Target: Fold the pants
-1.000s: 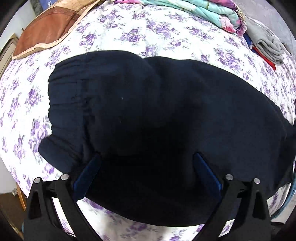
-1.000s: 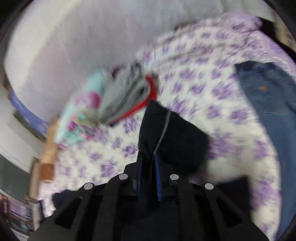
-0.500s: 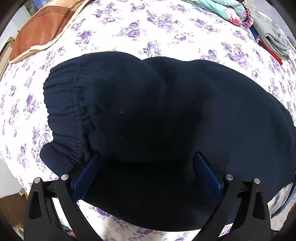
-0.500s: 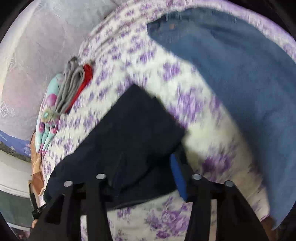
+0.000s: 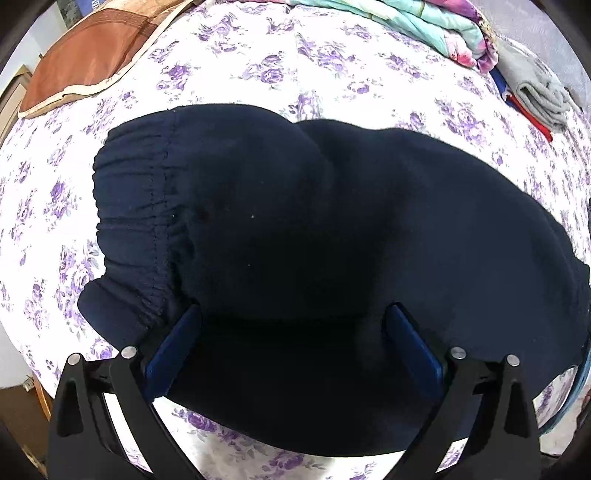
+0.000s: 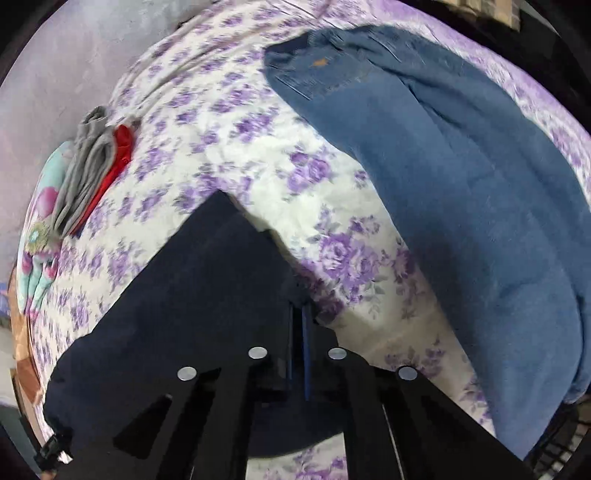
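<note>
Navy sweatpants (image 5: 314,229) lie folded on the flowered bedsheet (image 5: 295,62), with the gathered waistband (image 5: 136,206) at the left. My left gripper (image 5: 295,332) hovers over their near part and points down. It is open, its blue pads (image 5: 173,347) are wide apart, and nothing is pinched. In the right wrist view the navy sweatpants (image 6: 192,295) fill the lower left. My right gripper (image 6: 297,314) sits at their right edge, its pads drawn together with dark cloth in the thin slit between them.
Blue jeans (image 6: 461,192) lie spread on the sheet to the right of the sweatpants. A folded stack of grey and red clothes (image 6: 92,170) and a pastel quilt (image 5: 424,22) sit at the far side. A brown cushion (image 5: 88,62) lies at the far left.
My right gripper swung down toward the bed, let go of the raised pant leg, and has closed again at the pants' right edge. The left gripper stays open over the pants.
</note>
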The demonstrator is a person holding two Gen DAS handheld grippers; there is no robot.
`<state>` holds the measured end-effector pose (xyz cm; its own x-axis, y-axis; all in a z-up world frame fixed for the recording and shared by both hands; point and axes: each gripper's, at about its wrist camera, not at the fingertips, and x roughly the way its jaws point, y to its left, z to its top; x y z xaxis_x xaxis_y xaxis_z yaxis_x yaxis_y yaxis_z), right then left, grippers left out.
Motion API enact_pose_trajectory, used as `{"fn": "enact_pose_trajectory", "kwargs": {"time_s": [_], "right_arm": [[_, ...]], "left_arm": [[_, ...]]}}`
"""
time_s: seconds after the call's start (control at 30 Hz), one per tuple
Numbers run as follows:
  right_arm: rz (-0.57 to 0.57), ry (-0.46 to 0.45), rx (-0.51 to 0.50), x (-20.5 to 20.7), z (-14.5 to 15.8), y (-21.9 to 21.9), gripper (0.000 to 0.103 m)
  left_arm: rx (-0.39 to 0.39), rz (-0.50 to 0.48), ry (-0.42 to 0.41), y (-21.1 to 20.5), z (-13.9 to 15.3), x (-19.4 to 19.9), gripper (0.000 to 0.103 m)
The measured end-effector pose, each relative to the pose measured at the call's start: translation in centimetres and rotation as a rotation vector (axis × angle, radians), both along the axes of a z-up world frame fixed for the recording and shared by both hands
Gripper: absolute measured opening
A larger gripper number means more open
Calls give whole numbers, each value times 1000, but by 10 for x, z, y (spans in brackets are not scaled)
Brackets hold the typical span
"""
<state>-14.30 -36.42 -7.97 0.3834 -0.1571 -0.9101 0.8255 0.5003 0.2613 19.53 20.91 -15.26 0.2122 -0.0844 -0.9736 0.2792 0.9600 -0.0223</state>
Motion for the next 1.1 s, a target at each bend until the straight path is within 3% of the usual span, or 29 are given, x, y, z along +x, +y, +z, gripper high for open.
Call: {"fn": "enact_pose_trajectory", "kwargs": {"time_s": [0.13, 0.23, 0.3, 0.4, 0.43, 0.5, 0.53, 0.6, 0.63, 0.7, 0.77, 0.83, 0.9, 0.97, 1.1], "right_arm": [[71, -86, -32, -14, 50, 25, 3], [71, -66, -33, -33, 62, 30, 3], [41, -9, -9, -45, 45, 25, 3], [-6, 78, 65, -59, -6, 20, 4], [0, 98, 69, -58, -15, 21, 6], [4, 168, 42, -52, -25, 22, 22], [-1, 207, 2, -50, -19, 22, 42], [17, 280, -139, -40, 3, 23, 47], [46, 300, -256, -30, 22, 27, 47], [107, 237, -358, -10, 46, 36, 48], [282, 43, -250, 35, 56, 53, 48], [424, -43, -197, 82, 56, 79, 47], [604, -145, -120, 145, 52, 122, 41], [754, -185, -70, 197, 48, 164, 30], [972, -213, 15, 286, 38, 254, 25]], "left_arm": [[4, -19, 5, 2, -4, -1, 98], [-20, -36, 29, 5, -3, 2, 98], [-8, -69, 51, 5, -3, 3, 98], [28, -125, 63, 7, -1, 9, 98], [27, -130, 64, 7, -1, 9, 97], [7, -126, 65, 11, 1, 10, 97], [-10, -124, 62, 15, 4, 10, 96], [-37, -125, 51, 20, 11, 8, 96], [-48, -124, 41, 24, 14, 5, 97], [-79, -128, -2, 29, 28, 0, 97], [-125, -143, -38, 25, 41, -6, 97], [-190, -157, -66, 18, 45, -1, 97], [-203, -159, -75, 8, 45, 1, 98], [-187, -129, -73, -2, 35, 3, 98], [-165, -54, -69, 0, 14, 2, 98]]}}
